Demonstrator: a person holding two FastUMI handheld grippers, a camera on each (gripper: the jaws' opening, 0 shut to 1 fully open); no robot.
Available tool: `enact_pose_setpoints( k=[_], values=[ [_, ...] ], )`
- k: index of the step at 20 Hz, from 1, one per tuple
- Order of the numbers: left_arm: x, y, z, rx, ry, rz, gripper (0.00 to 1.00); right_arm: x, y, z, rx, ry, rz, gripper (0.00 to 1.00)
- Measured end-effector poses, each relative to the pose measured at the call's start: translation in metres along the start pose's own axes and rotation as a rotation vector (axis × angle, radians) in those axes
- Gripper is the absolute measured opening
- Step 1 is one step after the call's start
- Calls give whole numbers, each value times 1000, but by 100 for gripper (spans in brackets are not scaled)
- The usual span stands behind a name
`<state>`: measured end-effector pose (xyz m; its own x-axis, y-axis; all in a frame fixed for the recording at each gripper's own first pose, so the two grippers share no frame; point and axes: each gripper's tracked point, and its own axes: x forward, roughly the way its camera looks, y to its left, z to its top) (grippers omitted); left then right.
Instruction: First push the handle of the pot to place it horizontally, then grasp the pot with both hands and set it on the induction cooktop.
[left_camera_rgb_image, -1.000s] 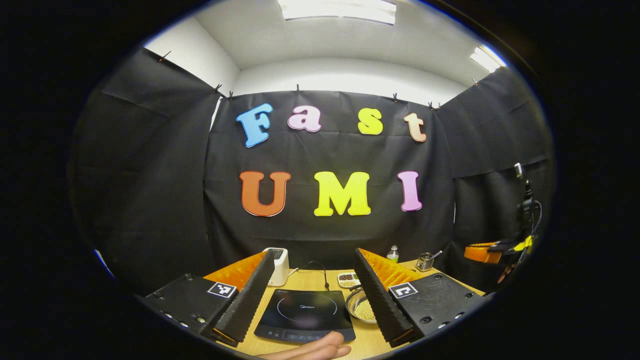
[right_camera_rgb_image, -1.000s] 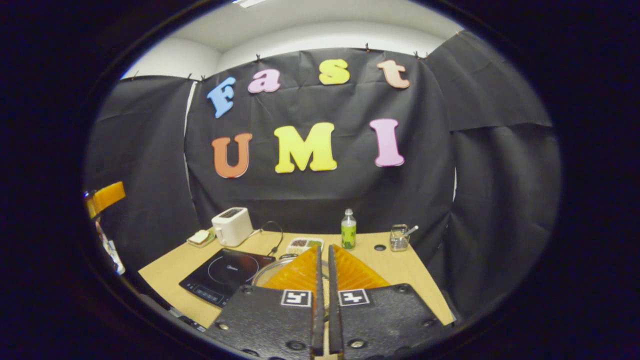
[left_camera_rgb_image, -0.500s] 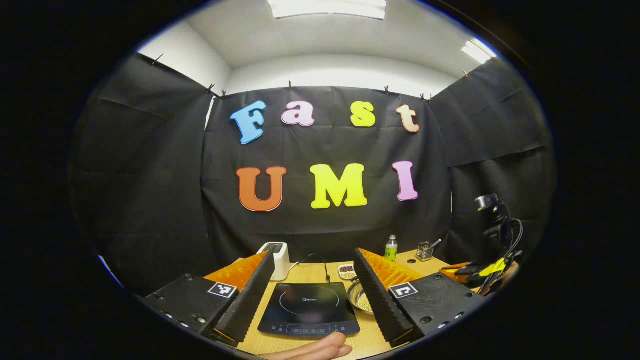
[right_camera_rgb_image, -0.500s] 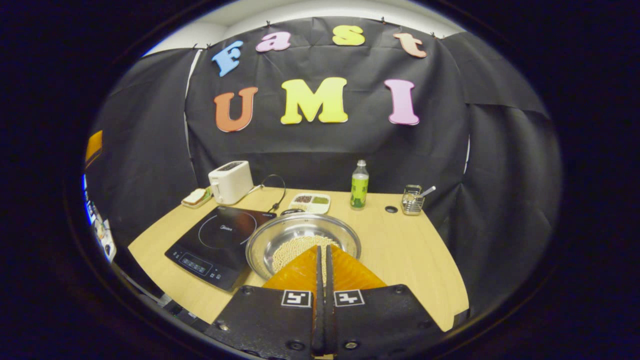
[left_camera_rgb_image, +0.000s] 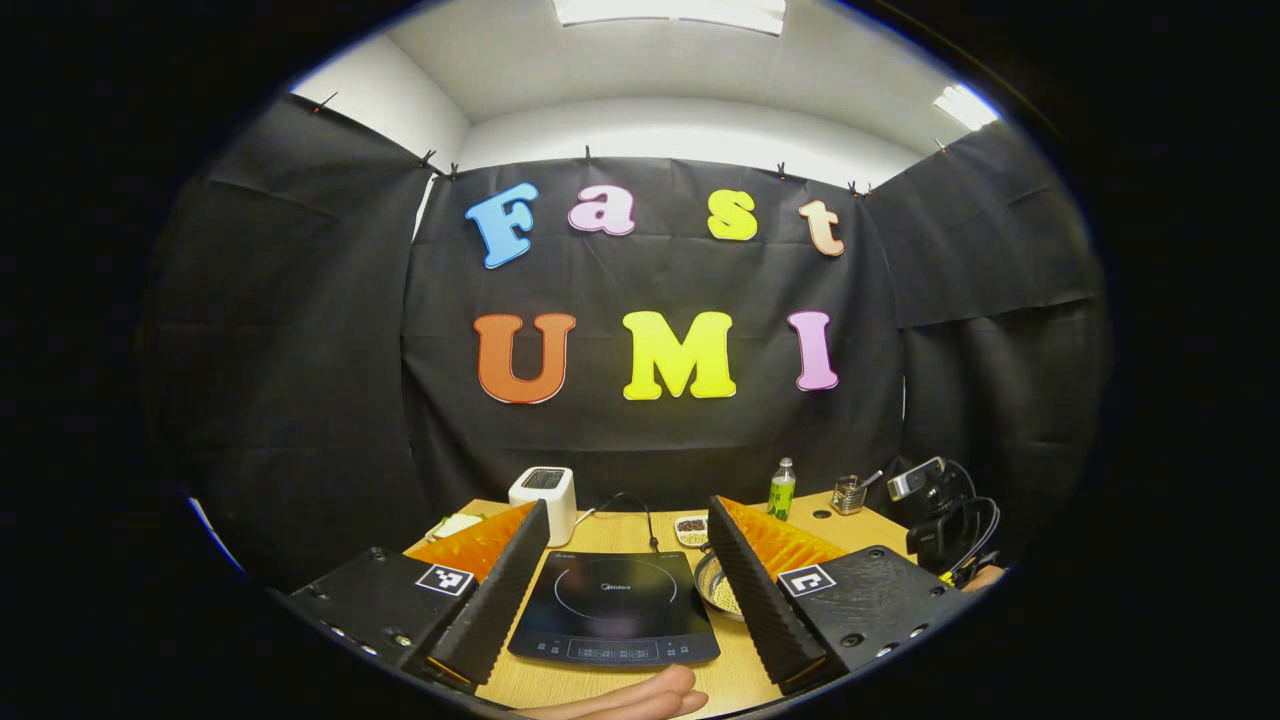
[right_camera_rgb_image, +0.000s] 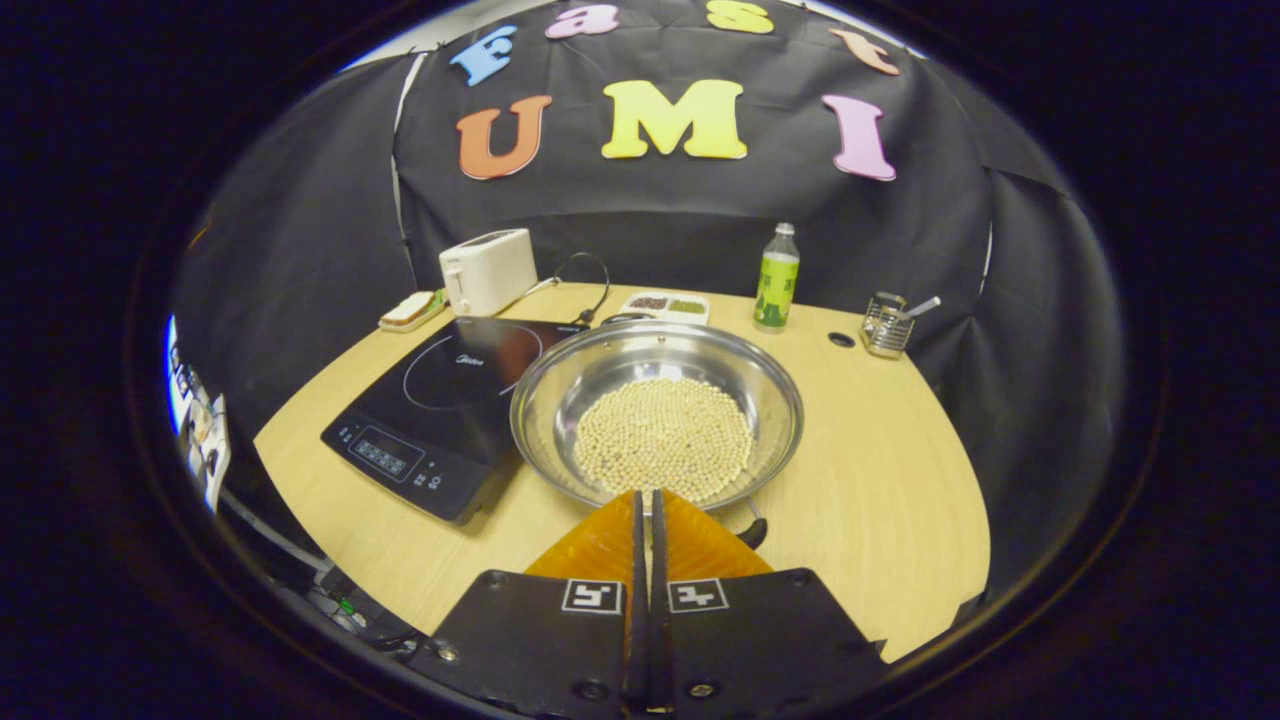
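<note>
A wide steel pot (right_camera_rgb_image: 555, 385) holding pale beans stands on the wooden table, right of the black induction cooktop (right_camera_rgb_image: 440, 400). Its dark handle (right_camera_rgb_image: 753, 531) points toward me and is partly hidden by my right gripper (right_camera_rgb_image: 645, 496), which is shut with nothing in it, just above the pot's near rim. My left gripper (left_camera_rgb_image: 628, 505) is open, held above the table's near edge, framing the cooktop (left_camera_rgb_image: 615, 600). A sliver of the pot (left_camera_rgb_image: 703, 585) shows beside its right finger. The right gripper (left_camera_rgb_image: 940, 520) hangs at the far right of the left gripper view.
Along the back of the table stand a white toaster (right_camera_rgb_image: 488, 270), a plate with bread (right_camera_rgb_image: 410, 310), a small divided tray (right_camera_rgb_image: 660, 302), a green bottle (right_camera_rgb_image: 775, 278) and a wire holder (right_camera_rgb_image: 888, 323). A person's finger (left_camera_rgb_image: 640, 695) lies at the table's near edge.
The right gripper has come down and forward, tilting toward the pot, still shut. In the left gripper view it dropped lower at the right. The left gripper barely moved.
</note>
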<state>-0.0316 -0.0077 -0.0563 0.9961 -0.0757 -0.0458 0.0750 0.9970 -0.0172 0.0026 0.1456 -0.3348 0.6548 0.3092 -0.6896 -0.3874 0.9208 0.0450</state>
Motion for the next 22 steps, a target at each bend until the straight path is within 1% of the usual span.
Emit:
enact_pose_setpoints(
  k=[5,6,7,8,9,10,11,12,13,14,15,16,17,18,19,20,21,22],
  values=[
    [3,8,-3,-2,3,10,95,14,8,-21,-15,48,16,4],
    [3,9,-3,1,1,10,95,17,9,-23,-11,57,23,1],
    [4,9,-3,3,0,10,95,19,9,-27,-10,66,28,4],
    [4,9,-3,4,-3,10,95,21,6,-29,-9,71,26,1],
    [4,9,-1,4,-8,9,95,24,2,-31,-3,76,20,1],
    [4,9,0,3,-11,11,95,27,0,-33,8,80,32,4],
    [3,10,1,2,-13,13,95,25,-1,-35,20,89,43,1],
    [3,9,1,1,-17,10,95,25,-3,-36,27,93,45,4],
    [3,8,3,-1,-22,9,95,26,-7,-36,27,93,43,4],
    [3,9,6,-2,-27,10,95,25,-10,-36,24,93,37,1],
    [2,8,8,-4,-30,12,95,26,-12,-36,18,92,29,4],
    [1,8,8,-7,-37,13,95,26,-15,-35,11,91,22,4],
    [0,5,11,-6,-47,10,95,27,-20,-36,7,88,15,1],
    [-2,1,13,-1,-54,5,95,27,-23,-35,5,85,11,4],
    [-4,-2,16,9,-64,2,95,26,-26,-35,4,78,7,0],
    [-5,-3,19,19,-71,7,95,27,-30,-31,9,61,3,4],
    [-6,-6,20,22,-71,6,95,28,-33,-32,9,55,-1,4],
    [-5,-10,20,24,-70,4,95,28,-36,-32,4,51,0,1]
  ],
)
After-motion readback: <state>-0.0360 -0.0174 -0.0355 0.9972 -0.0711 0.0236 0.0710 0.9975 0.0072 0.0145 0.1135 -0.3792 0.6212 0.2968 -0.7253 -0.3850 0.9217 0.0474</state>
